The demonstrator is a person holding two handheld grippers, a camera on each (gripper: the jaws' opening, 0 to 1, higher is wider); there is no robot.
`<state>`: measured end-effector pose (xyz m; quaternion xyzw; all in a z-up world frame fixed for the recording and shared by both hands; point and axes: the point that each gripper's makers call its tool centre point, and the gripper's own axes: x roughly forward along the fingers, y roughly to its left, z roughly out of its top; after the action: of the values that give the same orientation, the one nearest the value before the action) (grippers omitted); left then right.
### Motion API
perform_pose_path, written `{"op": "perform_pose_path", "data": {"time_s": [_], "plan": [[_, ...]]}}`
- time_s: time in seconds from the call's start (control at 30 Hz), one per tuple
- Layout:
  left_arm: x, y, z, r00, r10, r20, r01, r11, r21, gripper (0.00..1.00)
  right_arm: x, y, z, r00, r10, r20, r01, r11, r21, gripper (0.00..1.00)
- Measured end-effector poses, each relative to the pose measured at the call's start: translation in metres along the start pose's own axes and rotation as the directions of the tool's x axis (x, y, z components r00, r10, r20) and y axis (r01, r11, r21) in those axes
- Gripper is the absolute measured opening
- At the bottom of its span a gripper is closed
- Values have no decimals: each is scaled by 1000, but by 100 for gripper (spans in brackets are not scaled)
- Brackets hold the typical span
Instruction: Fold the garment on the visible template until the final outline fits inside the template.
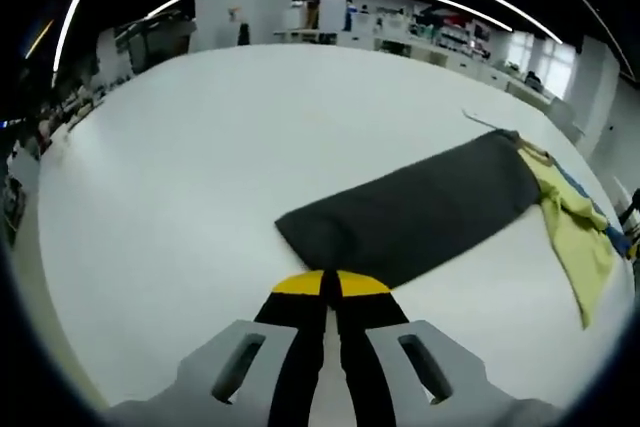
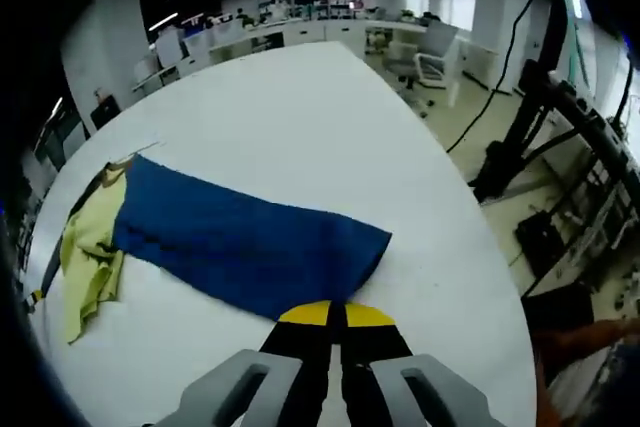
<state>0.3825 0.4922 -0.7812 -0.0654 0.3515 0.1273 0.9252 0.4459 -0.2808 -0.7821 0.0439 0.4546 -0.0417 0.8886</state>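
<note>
A long dark grey folded cloth [image 1: 420,212] lies flat on the white table [image 1: 200,167], slanting away to the right. A crumpled yellow garment [image 1: 575,232] lies at its far end, with a blue edge [image 1: 592,209] showing past it. My left gripper [image 1: 331,284] is shut, its yellow tips right at the grey cloth's near edge. In the right gripper view a long blue folded cloth [image 2: 245,242] lies flat, and the yellow garment [image 2: 92,252] is bunched at its far left end. My right gripper [image 2: 336,314] is shut at the blue cloth's near edge.
The table's edge [image 2: 470,247] curves close on the right, with floor, black stands and cables [image 2: 530,147] beyond it. Desks and shelves [image 1: 420,32] line the back of the room. A thin dark strap [image 2: 48,262] runs beside the yellow garment.
</note>
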Motion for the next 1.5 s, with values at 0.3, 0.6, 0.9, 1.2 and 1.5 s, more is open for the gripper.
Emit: {"op": "perform_pose_path", "data": {"time_s": [0.3, 0.6, 0.9, 1.2, 1.5], "plan": [[4, 7, 5, 999, 28, -16, -26, 991, 128, 0, 6, 1, -7, 1000, 20, -19, -20, 1000, -22, 0], [10, 16, 11, 999, 35, -18, -31, 985, 171, 0, 8, 1, -9, 999, 31, -20, -32, 999, -37, 0], [0, 14, 20, 999, 26, 39, -31, 992, 126, 20, 0, 4, 2, 1000, 21, 8, -21, 997, -70, 8], [-11, -29, 30, 991, -99, 94, 92, 993, 77, 42, -15, 52, 13, 987, 157, 27, -152, 979, -137, 36], [-23, -81, 24, 974, -204, 100, 192, 974, 118, 53, -26, 119, 12, 941, 337, 19, -329, 927, -179, 44]]}}
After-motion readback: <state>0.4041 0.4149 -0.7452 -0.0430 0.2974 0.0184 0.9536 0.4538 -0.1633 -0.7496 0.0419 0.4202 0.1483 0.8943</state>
